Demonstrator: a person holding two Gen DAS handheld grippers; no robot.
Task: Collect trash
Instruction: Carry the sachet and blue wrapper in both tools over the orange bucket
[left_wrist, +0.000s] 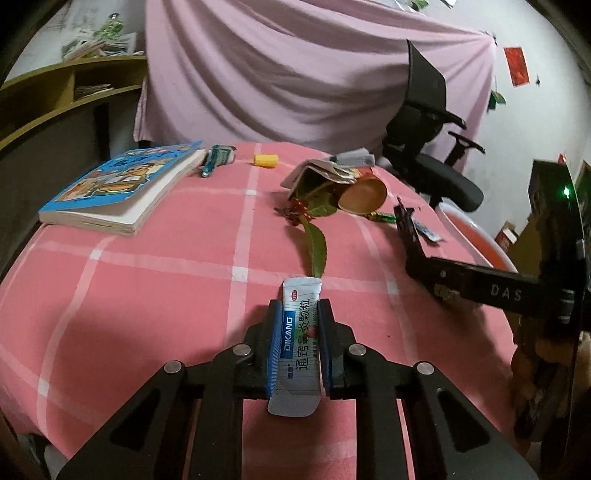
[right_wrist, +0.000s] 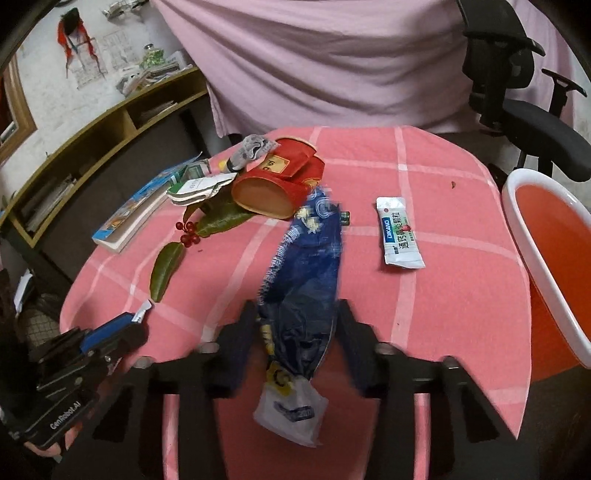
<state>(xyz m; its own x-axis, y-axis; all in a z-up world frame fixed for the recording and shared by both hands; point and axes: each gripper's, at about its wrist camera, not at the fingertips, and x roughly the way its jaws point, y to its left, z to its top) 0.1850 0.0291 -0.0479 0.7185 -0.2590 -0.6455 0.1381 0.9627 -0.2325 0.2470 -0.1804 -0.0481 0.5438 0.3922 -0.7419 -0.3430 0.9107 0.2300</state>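
With my left hand-held gripper (left_wrist: 297, 347) clamped on a white medicine sachet (left_wrist: 300, 332) and my right hand-held gripper (right_wrist: 297, 332) clamped on a crinkled blue plastic wrapper (right_wrist: 303, 291), both next need carrying to the orange plastic tub (right_wrist: 546, 258) at my right.

The left gripper (left_wrist: 300, 332) points down, its blue pads pinched on a sachet (left_wrist: 298, 334). The right gripper (right_wrist: 297, 332), also tilted down, has a blue wrapper (right_wrist: 304, 280) between its jaws.

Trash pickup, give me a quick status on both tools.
Left tool shut on a white sachet. Right tool around a blue wrapper, grip unclear. Second sachet, red cup, leaves remain. Orange bin at right, path open.
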